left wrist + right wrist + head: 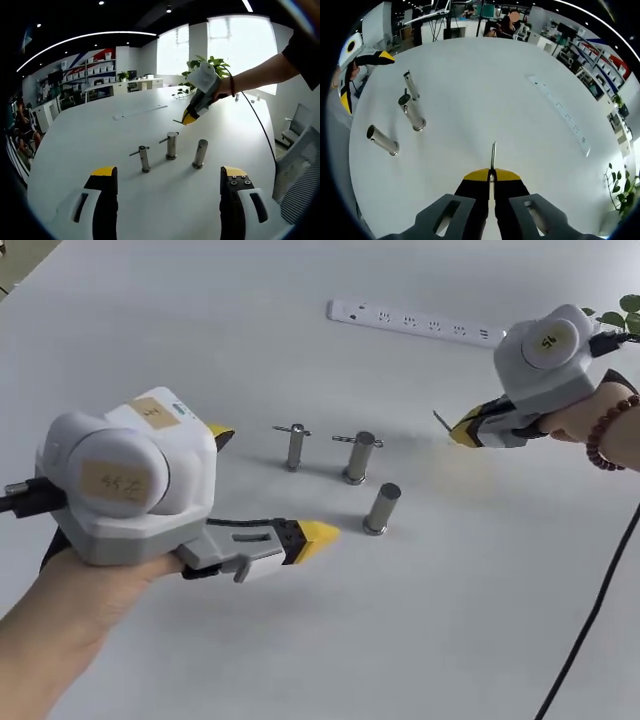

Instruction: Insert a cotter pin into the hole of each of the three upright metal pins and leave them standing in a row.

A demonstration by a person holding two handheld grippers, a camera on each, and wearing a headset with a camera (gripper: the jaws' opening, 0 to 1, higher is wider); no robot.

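Observation:
Three metal pins stand upright on the white table. The far left pin (pixel 294 445) (pixel 144 158) (pixel 411 85) and the middle pin (pixel 357 457) (pixel 171 145) (pixel 411 111) each carry a cotter pin through the top. I see none in the near right pin (pixel 381 508) (pixel 200 153) (pixel 382 140). My left gripper (pixel 270 483) (pixel 169 172) is open, its jaws wide apart just left of the row. My right gripper (pixel 463 432) (pixel 491 175) hovers right of the pins, shut on a thin cotter pin (pixel 440 421) (pixel 493 155) that sticks out past its tips.
A white power strip (pixel 415 323) (pixel 560 112) lies at the back of the table. A green plant (pixel 620 312) stands at the far right. A black cable (pixel 590 620) runs down the right side. Bare tabletop lies in front of the pins.

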